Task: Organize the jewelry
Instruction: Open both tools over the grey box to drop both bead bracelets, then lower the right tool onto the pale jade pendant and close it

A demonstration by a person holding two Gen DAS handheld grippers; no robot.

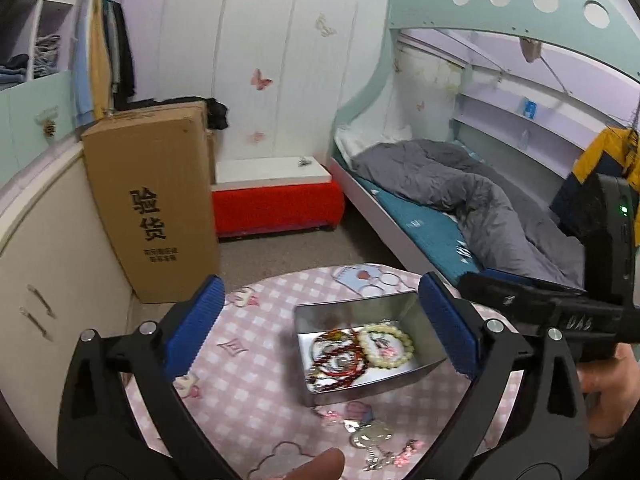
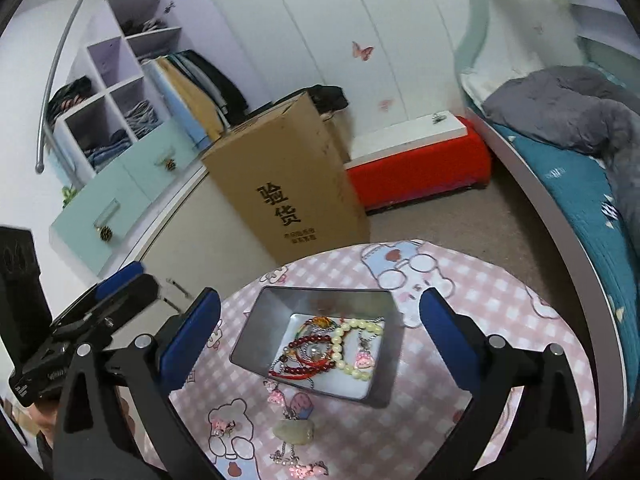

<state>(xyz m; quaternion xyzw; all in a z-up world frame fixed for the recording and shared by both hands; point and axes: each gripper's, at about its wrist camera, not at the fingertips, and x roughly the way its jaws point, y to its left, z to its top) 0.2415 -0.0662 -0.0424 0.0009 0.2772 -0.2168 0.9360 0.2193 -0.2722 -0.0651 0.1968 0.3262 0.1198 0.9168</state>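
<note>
Left wrist view shows your left gripper (image 1: pixel 320 320) with its blue pads spread wide and nothing between them but air; it hangs above the round table (image 1: pixel 256 392) with the pink checked cloth. Between and below the pads sits the metal tin (image 1: pixel 404 376), set toward the table's right side in this view. Inside it lie the cream bead bracelet (image 1: pixel 386 344) and, just beside it to the left, the dark red bead bracelets (image 1: pixel 336 360), tangled with a red cord. Outside the tin, near the table's near edge, a silver-chain necklace with pink charms (image 1: pixel 374 440) lies on the cloth. Your fingertip (image 1: pixel 324 466) shows at the bottom edge of that view. Your right gripper's black body comes in from the right, with your hand (image 1: pixel 612 392) behind it.

From the right wrist view, your right gripper (image 2: pixel 320 320) is also fully spread and grips nothing. The tin (image 2: pixel 260 332) sits near the table's middle, the cream bracelet (image 2: pixel 352 350) to the right inside it, the red ones (image 2: pixel 312 350) to the left, a small pink charm (image 2: pixel 363 360) within the cream loop. The necklace (image 2: pixel 294 432) trails from the tin's near wall toward the near table edge (image 2: pixel 540 360). A cardboard box (image 2: pixel 288 176) stands on the floor beyond the table's far edge.
</note>
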